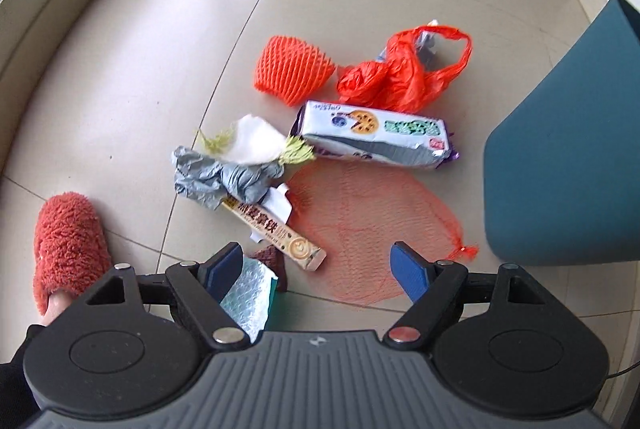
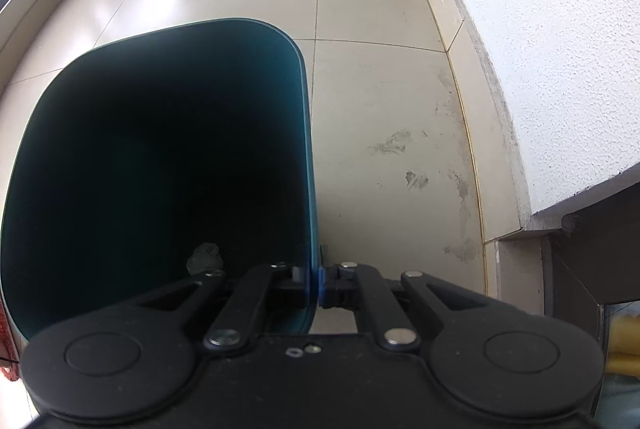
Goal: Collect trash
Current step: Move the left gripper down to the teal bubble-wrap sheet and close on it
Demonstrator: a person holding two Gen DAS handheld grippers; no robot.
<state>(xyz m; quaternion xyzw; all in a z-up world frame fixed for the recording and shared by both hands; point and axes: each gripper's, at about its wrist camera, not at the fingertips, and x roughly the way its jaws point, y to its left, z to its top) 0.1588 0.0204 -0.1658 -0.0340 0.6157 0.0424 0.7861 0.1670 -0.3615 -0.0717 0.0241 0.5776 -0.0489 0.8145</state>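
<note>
The left gripper (image 1: 316, 265) hangs over the litter with its jaws wide and nothing between them. Just ahead of its fingers lies a narrow coffee box (image 1: 276, 233), its near end between the two blue pads; under the left finger sits a bubble mailer (image 1: 250, 299), and to the right of the box a red net (image 1: 372, 233) is spread flat on the floor (image 1: 120, 89). Farther ahead are a crumpled grey bag (image 1: 218, 181) touching a white foam sleeve (image 1: 256, 139), then a biscuit pack (image 1: 376, 135), an orange foam net (image 1: 292, 69) and a red bag (image 1: 404, 73). A red slipper (image 1: 66, 243) stands off to the left.

The right gripper (image 2: 316, 283) is clamped on the wall of the teal bin (image 2: 306, 149), one finger inside and one outside, so the bin stands at the right of the pile. Something small and dark lies at its bottom (image 2: 204, 257); I cannot tell what.

All this trash looks light. The coffee box seems stiff enough to pinch across its short width near the close end without crushing. The bags and net are limp and would likely bunch, so a grab at a gathered fold suits them best; the flat net may be hard to lift off smooth tile. The biscuit pack's film looks slippery, so take it at a crimped end
</note>
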